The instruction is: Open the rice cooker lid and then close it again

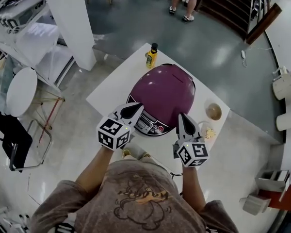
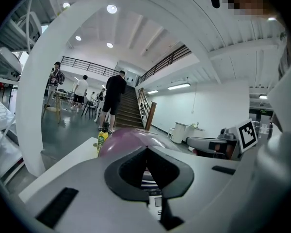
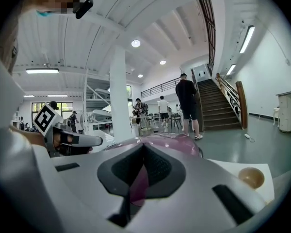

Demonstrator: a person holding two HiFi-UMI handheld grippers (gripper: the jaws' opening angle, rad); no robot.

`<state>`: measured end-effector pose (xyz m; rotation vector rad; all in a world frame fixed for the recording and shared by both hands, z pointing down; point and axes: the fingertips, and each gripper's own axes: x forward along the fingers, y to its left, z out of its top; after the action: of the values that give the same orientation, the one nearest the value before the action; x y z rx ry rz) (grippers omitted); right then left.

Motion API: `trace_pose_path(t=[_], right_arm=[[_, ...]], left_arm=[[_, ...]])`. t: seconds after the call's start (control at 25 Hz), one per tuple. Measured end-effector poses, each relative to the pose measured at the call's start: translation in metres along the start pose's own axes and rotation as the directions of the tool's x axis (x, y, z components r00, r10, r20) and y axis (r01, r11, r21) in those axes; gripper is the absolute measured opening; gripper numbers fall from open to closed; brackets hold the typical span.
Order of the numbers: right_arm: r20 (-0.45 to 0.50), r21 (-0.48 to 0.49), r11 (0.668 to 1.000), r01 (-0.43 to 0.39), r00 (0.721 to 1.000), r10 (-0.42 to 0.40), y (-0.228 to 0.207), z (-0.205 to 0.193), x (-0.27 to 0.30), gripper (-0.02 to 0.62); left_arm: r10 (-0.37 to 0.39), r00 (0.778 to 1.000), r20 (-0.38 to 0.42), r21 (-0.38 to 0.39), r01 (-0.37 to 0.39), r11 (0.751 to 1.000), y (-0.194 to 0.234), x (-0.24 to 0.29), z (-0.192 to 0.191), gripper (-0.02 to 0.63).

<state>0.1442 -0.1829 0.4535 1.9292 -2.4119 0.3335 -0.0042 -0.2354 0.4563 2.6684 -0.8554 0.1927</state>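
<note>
Purple rice cooker [image 1: 165,93] sits pretty much dead center on the white table [image 1: 111,93], lid down and closed flush. Its control panel [image 1: 148,126] faces the person, at about 6 o'clock on the cooker.

Left gripper [image 1: 134,107] is at roughly 8 o'clock of the cooker, tips right over the front-left edge by the panel. Its own view shows the jaws pressed together with nothing between them, and the purple dome sits just past the tips. Can't tell if it actually touches the cooker.

Right gripper [image 1: 183,116] is at about 5 o'clock of the cooker, tips close to the front-right side. Its jaws are together too, with nothing pinched, just the purple shell showing behind the slit. Touching or not, I can't say either.

Other stuff on the table:
- a yellow bottle [image 1: 152,56] with a dark cap, upright, at about 11 o'clock from the cooker near the far edge
- a bowl [image 1: 213,111] with something brown in it, at 3 o'clock of the cooker
- a small dish [image 1: 207,131] with something pale in it, just beside the right gripper at its 3 o'clock

In the background there's a white pillar [image 1: 68,18], and someone standing at the foot of a staircase [image 2: 131,113].
</note>
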Motion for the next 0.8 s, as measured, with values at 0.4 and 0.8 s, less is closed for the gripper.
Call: trace_pose_path(t=[0.4,0.8], right_arm=[[-0.016,-0.02,0.997,-0.08,0.997,0.08,0.006,-0.001,0.009,0.002],[-0.034,-0.025,0.992,-0.123,0.992,0.122,0.012,-0.006,0.013,0.002]], left_arm=[[0.034,0.998,-0.06,0.008,-0.033,0.999,-0.003,0.001,-0.017,0.021],[0.043,0.99,-0.135,0.051,-0.037,0.998,-0.007,0.007,-0.026,0.021]])
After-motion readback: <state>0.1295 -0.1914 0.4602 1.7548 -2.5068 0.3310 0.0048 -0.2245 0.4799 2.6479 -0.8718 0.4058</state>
